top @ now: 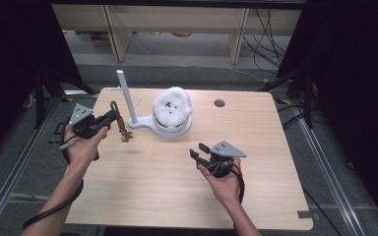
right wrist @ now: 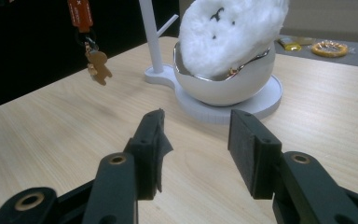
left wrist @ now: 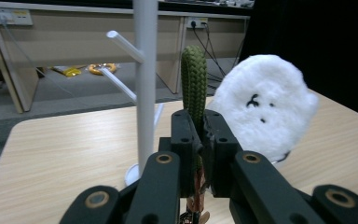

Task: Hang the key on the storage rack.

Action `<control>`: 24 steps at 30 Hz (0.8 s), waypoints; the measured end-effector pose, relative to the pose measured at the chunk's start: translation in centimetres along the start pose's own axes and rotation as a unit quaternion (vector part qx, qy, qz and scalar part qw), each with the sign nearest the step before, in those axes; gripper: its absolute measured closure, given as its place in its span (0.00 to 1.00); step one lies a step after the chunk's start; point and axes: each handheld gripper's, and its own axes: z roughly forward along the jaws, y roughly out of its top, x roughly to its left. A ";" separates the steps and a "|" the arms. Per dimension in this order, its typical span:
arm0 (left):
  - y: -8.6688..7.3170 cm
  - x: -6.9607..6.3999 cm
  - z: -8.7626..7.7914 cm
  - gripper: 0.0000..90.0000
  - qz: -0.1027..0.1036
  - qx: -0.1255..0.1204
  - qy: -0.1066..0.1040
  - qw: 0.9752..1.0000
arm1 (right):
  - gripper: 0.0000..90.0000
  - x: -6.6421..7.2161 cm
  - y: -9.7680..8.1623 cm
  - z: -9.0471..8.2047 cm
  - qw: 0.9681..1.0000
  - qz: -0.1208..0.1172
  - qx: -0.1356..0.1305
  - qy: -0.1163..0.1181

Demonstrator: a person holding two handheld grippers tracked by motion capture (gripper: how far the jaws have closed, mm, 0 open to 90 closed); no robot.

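1. High view: left gripper held above the table's left side, just beside the white hook stand, jaws pressed together on the olive braided loop of a keychain.
2. Left gripper view: same loop standing upright out of the closed jaws, pinched at its lower part, with the stand's post just to its left and two slanted pegs branching off that post.
3. Right gripper view: rest of the keychain hanging free in the air, an orange tag above a small gingerbread-man charm, clear of the tabletop and apart from the stand.
4. Done so far, judging by this: keychain picked up and lifted, brought near the stand at about peg height.
5. Left to do, by the look of it: loop not yet over any peg; needs steering past a peg tip, lowering until caught, then releasing.
6. Right gripper low over the table's middle-right, jaws spread wide with nothing between them, pointed toward the stand's base; seemingly idle or ready to steady it.
7. White fluffy plush seated in a pale bowl on the stand's round base plate, untouched by either gripper.
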 end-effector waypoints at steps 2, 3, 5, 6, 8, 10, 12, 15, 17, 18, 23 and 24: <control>0.2 0.3 0.2 0.93 0.000 0.000 0.007 1.000 | 0.63 0.0 0.0 0.0 1.000 0.002 0.000 0.001; 0.3 0.4 0.2 0.93 -0.001 0.000 0.010 1.000 | 0.63 0.0 0.0 0.0 1.000 0.002 0.000 0.001; 0.5 0.6 0.4 0.93 0.001 0.002 0.018 1.000 | 0.63 0.0 -0.1 0.0 1.000 0.002 -0.004 -0.001; 0.6 0.8 0.6 0.93 0.001 0.003 0.022 1.000 | 0.63 -0.1 0.0 0.0 1.000 -0.002 -0.004 -0.001; 0.8 1.1 0.8 0.93 0.000 0.004 0.030 1.000 | 0.63 -0.1 -0.1 0.0 1.000 -0.001 -0.004 -0.002; 0.9 1.4 1.0 0.93 -0.003 0.004 0.035 0.999 | 0.63 -0.1 -0.1 -0.1 1.000 0.004 -0.001 -0.003; 1.1 1.7 1.3 0.93 -0.006 0.005 0.042 0.999 | 0.63 -0.2 -0.1 -0.1 1.000 -0.004 -0.004 -0.003; 1.2 2.0 1.7 0.93 -0.007 0.009 0.049 0.999 | 0.63 -0.3 -0.2 0.0 1.000 -0.006 -0.007 0.003; 1.2 2.1 2.0 0.93 -0.007 0.011 0.054 0.998 | 0.63 -0.3 -0.2 0.0 1.000 -0.005 -0.007 0.003; 1.2 2.2 2.2 0.93 -0.006 0.010 0.057 0.998 | 0.63 -0.3 -0.2 0.0 1.000 -0.006 -0.007 0.003; 1.4 2.5 2.8 0.93 -0.004 0.016 0.068 0.998 | 0.62 -0.1 -0.3 -0.1 1.000 0.012 -0.001 0.003; 1.5 2.6 3.0 0.93 -0.004 0.019 0.070 0.997 | 0.62 -0.1 -0.3 0.0 1.000 0.008 0.000 -0.001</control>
